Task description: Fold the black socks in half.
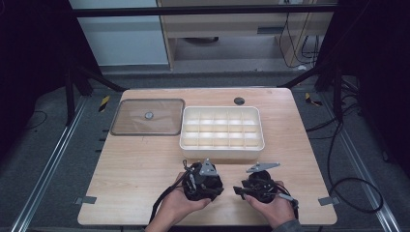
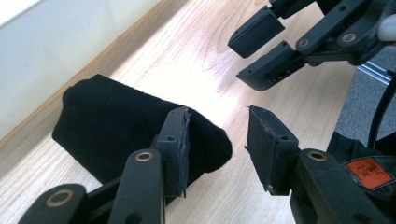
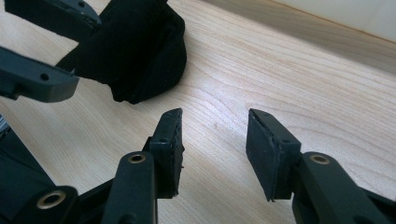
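A soft black cloth bundle lies on the wooden table, close to the white box's wall. My left gripper is open; the bundle sits just outside and behind its left pad, with bare wood between the pads. My right gripper is open too, over bare table, with the bundle ahead to its upper left. In the high view both grippers are held near the table's front edge, the left gripper and the right gripper pointing toward each other.
A white box with several compartments stands mid-table just behind the grippers. A clear lid with a small knob lies to its left. A round dark grommet sits near the table's far edge.
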`<state>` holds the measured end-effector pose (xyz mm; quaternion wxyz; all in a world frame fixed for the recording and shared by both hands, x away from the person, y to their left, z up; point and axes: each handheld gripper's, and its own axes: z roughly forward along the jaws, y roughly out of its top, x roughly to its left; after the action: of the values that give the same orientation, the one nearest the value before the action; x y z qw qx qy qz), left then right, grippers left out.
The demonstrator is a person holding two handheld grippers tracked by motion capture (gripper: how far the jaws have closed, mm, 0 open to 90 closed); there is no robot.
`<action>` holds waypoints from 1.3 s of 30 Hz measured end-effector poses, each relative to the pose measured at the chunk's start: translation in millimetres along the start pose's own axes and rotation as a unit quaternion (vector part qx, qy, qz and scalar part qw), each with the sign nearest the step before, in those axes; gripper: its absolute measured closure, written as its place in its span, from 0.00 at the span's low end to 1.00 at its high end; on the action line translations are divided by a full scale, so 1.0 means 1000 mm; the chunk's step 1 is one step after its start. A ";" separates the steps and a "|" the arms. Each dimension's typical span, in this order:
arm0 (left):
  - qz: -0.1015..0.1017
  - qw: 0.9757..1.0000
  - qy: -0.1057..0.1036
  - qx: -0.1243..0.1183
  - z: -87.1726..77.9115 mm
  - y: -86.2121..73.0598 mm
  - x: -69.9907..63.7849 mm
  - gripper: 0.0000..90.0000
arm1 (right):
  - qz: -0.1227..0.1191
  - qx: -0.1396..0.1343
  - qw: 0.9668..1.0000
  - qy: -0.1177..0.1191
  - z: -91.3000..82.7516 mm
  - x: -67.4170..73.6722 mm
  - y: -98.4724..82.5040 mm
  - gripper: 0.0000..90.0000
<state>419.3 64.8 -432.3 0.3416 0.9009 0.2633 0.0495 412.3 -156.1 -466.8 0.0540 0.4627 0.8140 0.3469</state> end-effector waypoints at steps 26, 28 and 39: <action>-0.012 0.999 -0.043 0.019 0.022 0.004 0.010 0.96 | 0.004 -0.005 1.000 -0.005 -0.006 -0.006 -0.002 0.63; -0.021 0.998 -0.054 0.025 0.032 0.003 0.012 0.96 | 0.005 -0.004 1.000 -0.005 -0.005 -0.007 -0.002 0.63; -0.049 0.995 -0.084 0.034 0.053 -0.004 0.016 0.96 | 0.007 -0.004 1.000 -0.007 -0.008 -0.011 -0.005 0.63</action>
<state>445.8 44.4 -476.2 0.3339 0.8989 0.2788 -0.0525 412.1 -170.6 -466.5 0.0590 0.4702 0.8091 0.3476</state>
